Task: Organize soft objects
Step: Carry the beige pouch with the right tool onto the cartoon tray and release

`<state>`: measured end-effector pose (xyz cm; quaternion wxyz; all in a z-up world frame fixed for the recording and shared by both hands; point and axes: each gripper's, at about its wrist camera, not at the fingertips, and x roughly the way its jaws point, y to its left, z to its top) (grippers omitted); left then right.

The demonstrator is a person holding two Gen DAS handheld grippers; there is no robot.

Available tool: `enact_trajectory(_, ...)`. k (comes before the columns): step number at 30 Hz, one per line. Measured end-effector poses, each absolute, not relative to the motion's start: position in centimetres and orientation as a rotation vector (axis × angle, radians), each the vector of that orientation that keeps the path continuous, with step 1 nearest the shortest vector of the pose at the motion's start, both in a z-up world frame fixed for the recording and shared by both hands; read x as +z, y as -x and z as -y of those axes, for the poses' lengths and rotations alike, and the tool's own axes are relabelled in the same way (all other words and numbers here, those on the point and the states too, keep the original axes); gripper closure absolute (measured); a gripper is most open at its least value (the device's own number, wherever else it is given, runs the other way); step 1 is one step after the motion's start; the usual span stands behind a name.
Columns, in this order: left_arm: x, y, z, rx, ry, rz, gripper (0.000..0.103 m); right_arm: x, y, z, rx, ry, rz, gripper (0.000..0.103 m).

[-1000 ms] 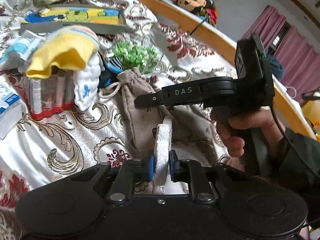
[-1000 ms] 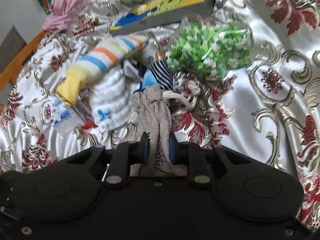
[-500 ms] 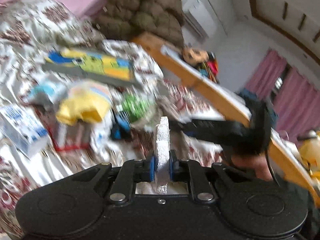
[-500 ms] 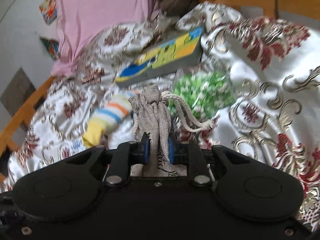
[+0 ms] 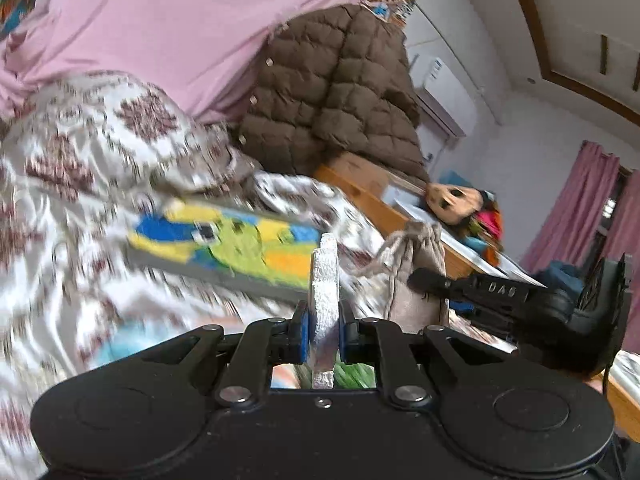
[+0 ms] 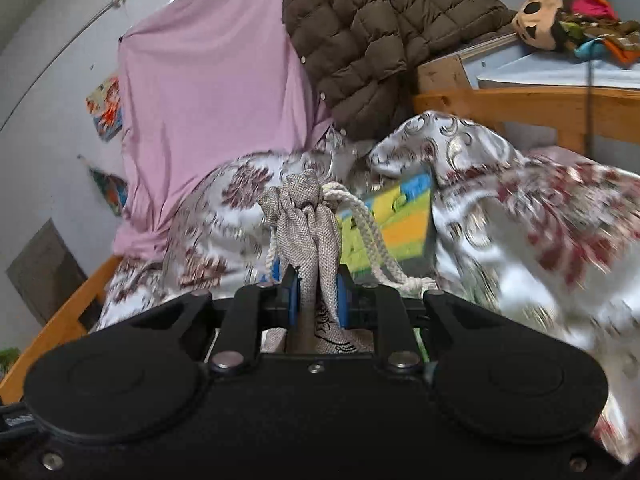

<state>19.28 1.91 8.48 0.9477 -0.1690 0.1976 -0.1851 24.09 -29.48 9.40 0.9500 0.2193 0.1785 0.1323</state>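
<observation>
My left gripper [image 5: 323, 330] is shut on a flat white textured pad [image 5: 325, 280] that stands on edge between the blue pads. My right gripper [image 6: 318, 294] is shut on the neck of a grey woven drawstring pouch [image 6: 308, 216] with a white cord [image 6: 372, 240]. In the left wrist view the right gripper [image 5: 424, 280] shows at right, raised over the bed, holding the pouch [image 5: 416, 276]. Both are lifted well above the patterned bedspread [image 5: 80, 168].
A colourful flat box [image 5: 224, 240] lies on the bedspread, also in the right wrist view [image 6: 400, 216]. A brown quilted jacket [image 6: 372, 24] and pink sheet [image 6: 208, 92] hang behind. A wooden bed frame [image 6: 520, 104] and a stuffed toy [image 5: 452, 204] are at the right.
Both grippers have risen and tilted up from the pile on the bed, carrying the pad and the pouch. The pile of socks and the green bag have dropped out of view.
</observation>
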Motion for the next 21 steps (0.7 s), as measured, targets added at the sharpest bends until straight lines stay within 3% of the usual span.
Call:
enact_trajectory(6, 8.7, -29.2, -3.6, -0.334, 0.243, -0.385, 0.089, 8.5, -34.6, 27.0, 0.286, -0.426, -0.367, 0.091)
enact_trajectory(15, 4.7, -44.1, -7.2, -0.217, 0.328, -0.407, 0.089, 4.7, -49.6, 21.5, 0.304, -0.418, -0.359, 0.091)
enact_trajectory(21, 1.6, -50.2, -7.2, -0.175, 0.331, -0.444, 0.089, 0.9, -54.0, 19.7, 0.258, -0.49, -0.359, 0.091)
